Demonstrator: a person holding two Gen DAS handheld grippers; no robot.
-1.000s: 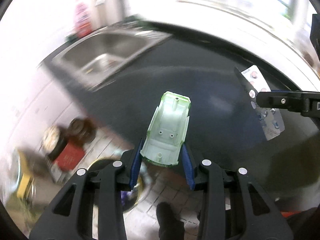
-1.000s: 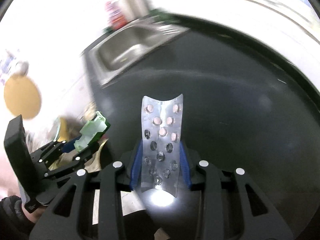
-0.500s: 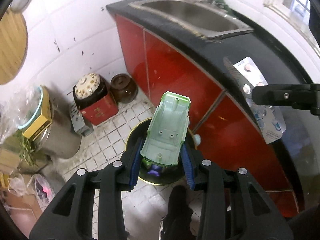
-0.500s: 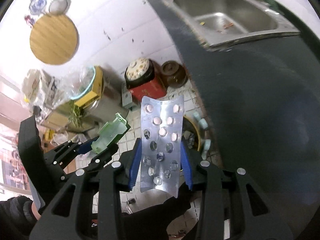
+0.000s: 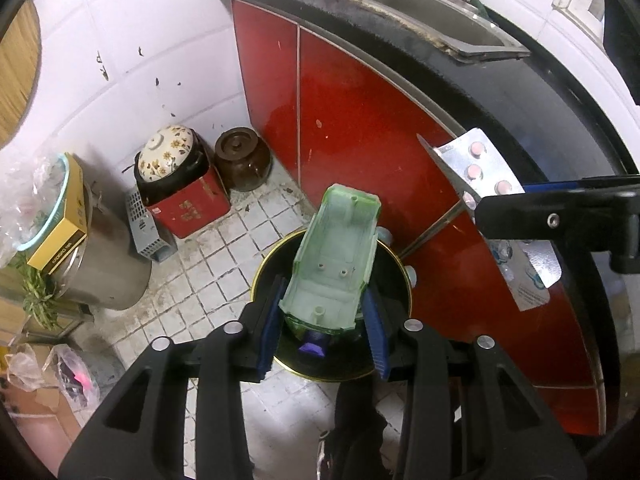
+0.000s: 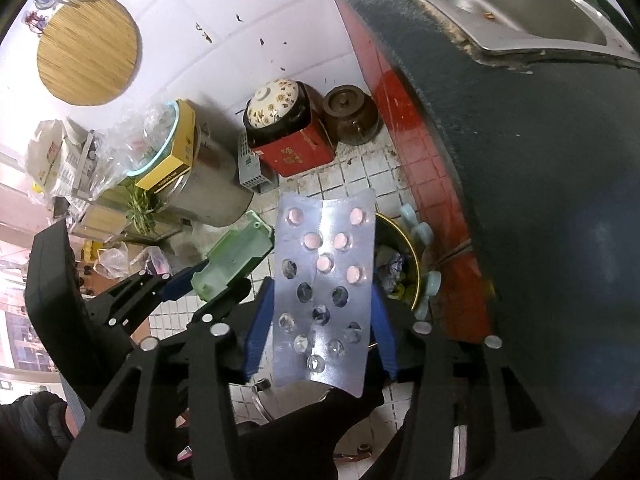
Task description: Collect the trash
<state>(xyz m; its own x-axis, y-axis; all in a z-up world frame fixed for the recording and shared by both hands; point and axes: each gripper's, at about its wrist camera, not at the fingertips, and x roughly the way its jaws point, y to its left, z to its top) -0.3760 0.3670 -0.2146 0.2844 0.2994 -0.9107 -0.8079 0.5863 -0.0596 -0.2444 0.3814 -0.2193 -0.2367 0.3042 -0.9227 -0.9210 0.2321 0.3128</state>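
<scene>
- Both grippers are swung off the black countertop (image 5: 552, 92) since a second ago, when worktop and sink (image 6: 532, 4) filled both views; tiled floor (image 5: 224, 264) is now looked down upon.
- Compared with half a second back, the round bin (image 5: 400, 280) is seen larger and more squarely under the left gripper (image 5: 325, 332); a closing approach to the drop point is judged.
- Left gripper: blue pads pressed against both sides of a pale green plastic toy-car shell (image 5: 336, 264), hollow underside facing the camera. The shell is held in the air directly over the bin mouth.
- Right gripper (image 6: 320, 332): pads pinching a silver blister pack (image 6: 324, 292), upper pockets holding pink pills, lower pockets burst and empty. The pack is held above the floor, beside the bin rim (image 6: 416, 264) rather than over it, as far as can be judged.
- Meaning for the task: two pieces of trash are carried and not yet released; the green shell looks ready to drop, the pack seems to need a short shift over the opening.
- Bin contents: something purple is seen below the shell in the left view; crumpled wrapping and a yellowish scrap in the right view. Pale blue knobs sit around the bin's outside.
- Other containers by the wall: a brown lidded crock (image 5: 242, 160), a black pot with a floral lid (image 5: 168, 156) set on a red box (image 5: 188, 208), a steel drum (image 6: 208, 196) carrying a yellow carton (image 6: 170, 168). Their contents are not visible.
</scene>
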